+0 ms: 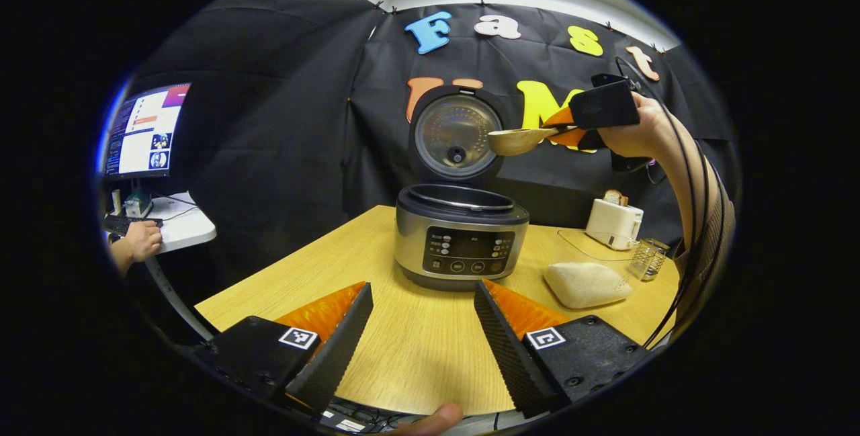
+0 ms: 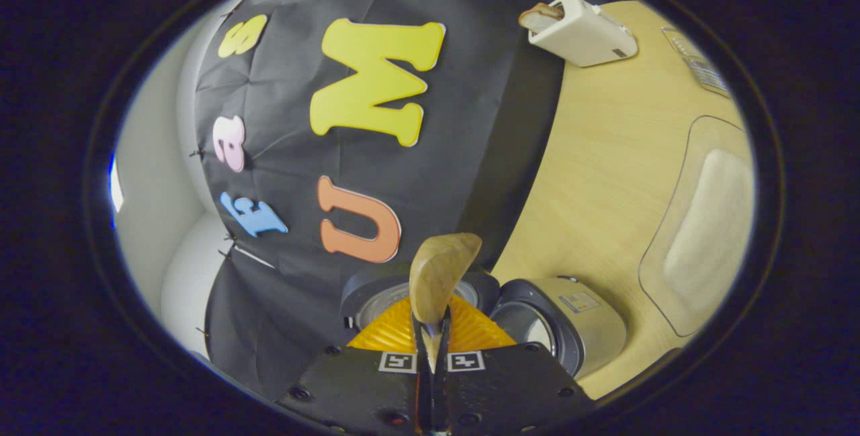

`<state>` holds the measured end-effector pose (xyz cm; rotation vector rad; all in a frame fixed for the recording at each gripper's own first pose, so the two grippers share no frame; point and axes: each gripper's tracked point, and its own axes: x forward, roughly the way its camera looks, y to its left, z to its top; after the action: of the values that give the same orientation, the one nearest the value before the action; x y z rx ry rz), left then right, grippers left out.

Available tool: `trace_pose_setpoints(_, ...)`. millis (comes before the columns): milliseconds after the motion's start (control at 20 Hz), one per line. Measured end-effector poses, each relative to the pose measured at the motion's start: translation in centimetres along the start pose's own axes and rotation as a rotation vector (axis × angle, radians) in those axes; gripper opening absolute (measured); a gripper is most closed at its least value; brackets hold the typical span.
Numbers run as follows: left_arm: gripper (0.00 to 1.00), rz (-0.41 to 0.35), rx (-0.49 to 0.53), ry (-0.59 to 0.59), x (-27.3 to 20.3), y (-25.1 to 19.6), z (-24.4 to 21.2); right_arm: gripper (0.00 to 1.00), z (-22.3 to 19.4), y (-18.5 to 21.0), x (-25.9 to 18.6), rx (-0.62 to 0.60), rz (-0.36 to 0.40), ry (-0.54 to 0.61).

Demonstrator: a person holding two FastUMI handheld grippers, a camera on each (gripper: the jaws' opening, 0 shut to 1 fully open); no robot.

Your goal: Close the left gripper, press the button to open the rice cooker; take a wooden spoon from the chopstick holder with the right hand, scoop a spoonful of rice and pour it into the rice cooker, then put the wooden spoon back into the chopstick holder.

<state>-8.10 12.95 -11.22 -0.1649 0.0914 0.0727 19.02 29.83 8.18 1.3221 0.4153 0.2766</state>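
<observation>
Now we have the right gripper (image 1: 561,128) clamped on the wooden spoon (image 1: 517,141), its long axis roughly level, bowl hovering just above the open rice cooker (image 1: 461,238), toward its right rim; our left gripper (image 1: 422,328) waits nearer us, jaws apart, so pouring falls to the right hand

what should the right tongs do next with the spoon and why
Probably tip the wooden spoon over the rice cooker so anything in it falls into the pot. The right tongs are shut on its handle, the bowl is level above the pot's right rim, and the lid stands open. Whether the spoon holds rice can't be seen.
</observation>
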Motion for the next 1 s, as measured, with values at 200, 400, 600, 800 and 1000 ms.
trace_pose_setpoints(200,0.97,0.009,0.000,0.005,-0.4,0.8,-0.4,0.02,-2.8,0.4,1.8,-0.117,-0.023,0.018)
trace_pose_setpoints(400,0.97,-0.001,0.004,0.002,-0.6,0.7,-0.5,0.02,-3.6,0.4,2.7,-0.247,-0.047,-0.004)
trace_pose_setpoints(600,0.97,-0.011,0.007,0.003,-0.9,0.4,-0.7,0.02,-3.0,0.7,3.2,-0.389,-0.067,-0.057)
trace_pose_setpoints(800,0.97,-0.018,0.007,0.010,-1.1,0.1,-0.9,0.02,-3.3,1.2,3.3,-0.495,-0.063,-0.070)
trace_pose_setpoints(1000,0.97,-0.020,0.011,0.014,-1.0,0.1,-1.1,0.02,-3.9,1.2,3.9,-0.644,-0.078,-0.064)
